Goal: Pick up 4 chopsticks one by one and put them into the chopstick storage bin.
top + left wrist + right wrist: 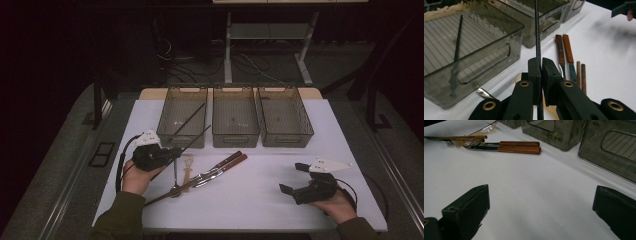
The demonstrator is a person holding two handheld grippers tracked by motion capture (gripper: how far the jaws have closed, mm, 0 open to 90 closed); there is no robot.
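- The left gripper, at the near left of the desk, has its jaws clamped on a thin black chopstick that points up toward the left bin.
- A second black chopstick lies slanted inside that smoky, see-through bin.
- Just beside the left gripper, on the desk, lies a cluster of cutlery: two wooden-handled pieces side by side, a metal spoon and brown chopsticks.
- Two more bins, middle and right, stand in a row behind.
- The right gripper, well apart at the near right, holds its jaws wide with nothing between them, above bare desk.
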